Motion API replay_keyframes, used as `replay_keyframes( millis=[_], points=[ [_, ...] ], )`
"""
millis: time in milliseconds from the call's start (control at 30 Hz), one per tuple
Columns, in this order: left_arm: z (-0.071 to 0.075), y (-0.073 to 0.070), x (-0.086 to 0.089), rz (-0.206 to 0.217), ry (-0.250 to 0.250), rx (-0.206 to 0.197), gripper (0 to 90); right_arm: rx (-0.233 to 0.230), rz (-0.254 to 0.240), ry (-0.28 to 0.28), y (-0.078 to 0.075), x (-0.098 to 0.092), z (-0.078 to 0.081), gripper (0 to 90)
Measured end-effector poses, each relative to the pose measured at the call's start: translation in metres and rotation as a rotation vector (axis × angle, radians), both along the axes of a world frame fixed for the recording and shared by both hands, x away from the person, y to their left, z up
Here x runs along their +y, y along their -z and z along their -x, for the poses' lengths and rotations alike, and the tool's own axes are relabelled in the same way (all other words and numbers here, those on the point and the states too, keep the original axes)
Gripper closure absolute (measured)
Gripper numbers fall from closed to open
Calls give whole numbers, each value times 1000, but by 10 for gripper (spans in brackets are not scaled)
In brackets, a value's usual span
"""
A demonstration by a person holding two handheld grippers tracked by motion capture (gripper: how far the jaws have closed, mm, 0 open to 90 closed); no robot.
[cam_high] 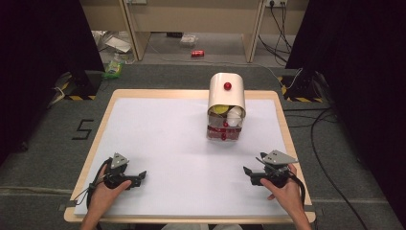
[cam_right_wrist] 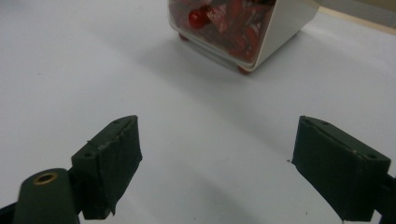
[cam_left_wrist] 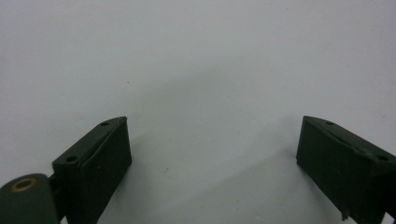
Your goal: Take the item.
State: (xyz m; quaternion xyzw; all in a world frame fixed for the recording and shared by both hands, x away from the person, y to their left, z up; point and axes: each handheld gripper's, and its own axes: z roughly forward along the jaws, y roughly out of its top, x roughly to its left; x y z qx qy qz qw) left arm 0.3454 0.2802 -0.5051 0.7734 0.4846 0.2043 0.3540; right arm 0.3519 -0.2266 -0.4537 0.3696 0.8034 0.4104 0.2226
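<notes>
Jaws spread wide on both my left gripper [cam_high: 136,178] and right gripper [cam_high: 250,174], each holding nothing, low over the white worktop [cam_high: 167,143]. The white container [cam_high: 227,106] with red contents stands at the far right, well apart.

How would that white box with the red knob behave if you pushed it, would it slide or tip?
The white box stands taller than it is wide, so a high push might tip it. Its small red feet look likely to grip rather than slide on the white table. It looks stuffed with items, so probably fairly heavy.
</notes>
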Motion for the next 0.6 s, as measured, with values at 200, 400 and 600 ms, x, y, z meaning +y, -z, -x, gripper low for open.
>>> replay_keyframes(
  millis=[200, 400, 600],
  points=[
    [0, 0, 0, 0, 0, 0, 93, -36, -4, -16, -20, 8, -5, 161],
    [0, 0, 0, 0, 0, 0, 93, -72, -17, -36, -39, 18, -11, 166],
    [0, 0, 0, 0, 0, 0, 94, -100, -26, -46, -54, 27, -16, 169]
  ],
)
